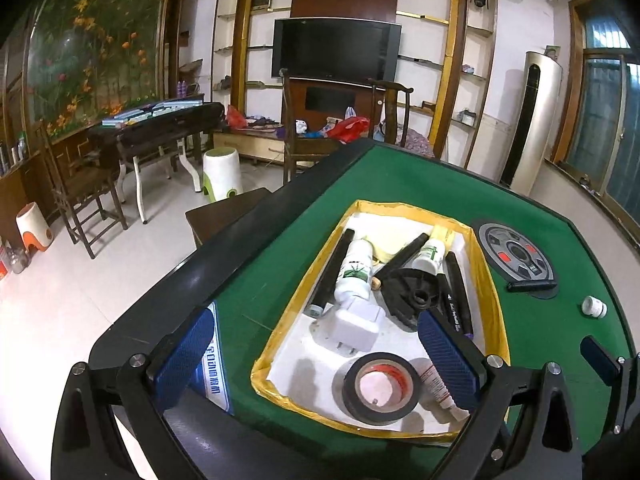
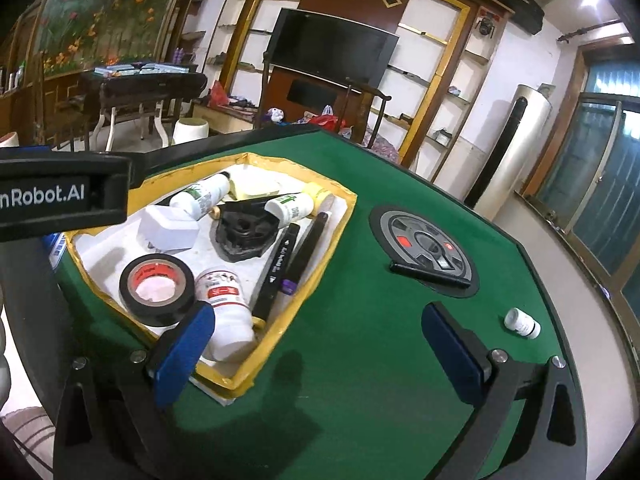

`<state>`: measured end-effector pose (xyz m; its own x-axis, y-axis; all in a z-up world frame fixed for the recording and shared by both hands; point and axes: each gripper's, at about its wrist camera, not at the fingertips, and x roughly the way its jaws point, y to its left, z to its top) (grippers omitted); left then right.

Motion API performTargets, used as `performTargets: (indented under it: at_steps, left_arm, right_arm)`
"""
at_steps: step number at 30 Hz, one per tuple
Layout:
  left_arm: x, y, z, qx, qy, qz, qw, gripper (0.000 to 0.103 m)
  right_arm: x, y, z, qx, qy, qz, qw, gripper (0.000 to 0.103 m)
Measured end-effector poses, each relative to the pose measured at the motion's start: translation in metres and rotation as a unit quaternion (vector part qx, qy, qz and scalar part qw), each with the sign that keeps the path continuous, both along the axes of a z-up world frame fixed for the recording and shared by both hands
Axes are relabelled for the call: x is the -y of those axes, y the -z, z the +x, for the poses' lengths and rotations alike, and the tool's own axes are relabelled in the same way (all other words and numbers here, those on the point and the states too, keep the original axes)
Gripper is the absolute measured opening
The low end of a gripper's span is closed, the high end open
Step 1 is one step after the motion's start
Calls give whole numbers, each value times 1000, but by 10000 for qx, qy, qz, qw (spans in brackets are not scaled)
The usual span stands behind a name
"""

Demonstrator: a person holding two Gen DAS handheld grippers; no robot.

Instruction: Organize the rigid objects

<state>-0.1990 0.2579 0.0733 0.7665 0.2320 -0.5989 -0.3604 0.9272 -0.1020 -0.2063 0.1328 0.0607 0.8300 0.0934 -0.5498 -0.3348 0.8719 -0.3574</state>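
Observation:
A yellow-rimmed white tray [image 1: 494, 300] [image 2: 320, 272] on the green table holds a black tape roll [image 1: 380, 388] [image 2: 158, 288], a white charger [image 1: 354, 326] [image 2: 170, 228], white bottles [image 1: 354, 268] [image 2: 226, 316], black markers [image 1: 460, 292] [image 2: 280, 268] and a black plastic part [image 1: 412, 292] [image 2: 244, 232]. A small white bottle [image 1: 594, 307] [image 2: 522, 323] and a black pen [image 1: 532, 286] [image 2: 430, 274] lie outside it. My left gripper [image 1: 316, 356] is open over the tray's near end. My right gripper [image 2: 320, 356] is open, empty, at the tray's near corner.
A round grey control panel [image 1: 516, 252] [image 2: 428, 246] sits in the table's middle. A blue-and-white card [image 1: 214, 364] lies at the table's left edge. Chairs, a second table and a TV cabinet stand beyond. The left gripper's body [image 2: 60, 196] crosses the right wrist view.

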Motion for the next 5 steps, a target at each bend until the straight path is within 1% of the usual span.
performTargets:
  at_steps: [5]
  left_arm:
    - [-2,0,0,-60,-10,29,10000,102]
  right_arm:
    - [0,0,0,-29,5,8,10000,103]
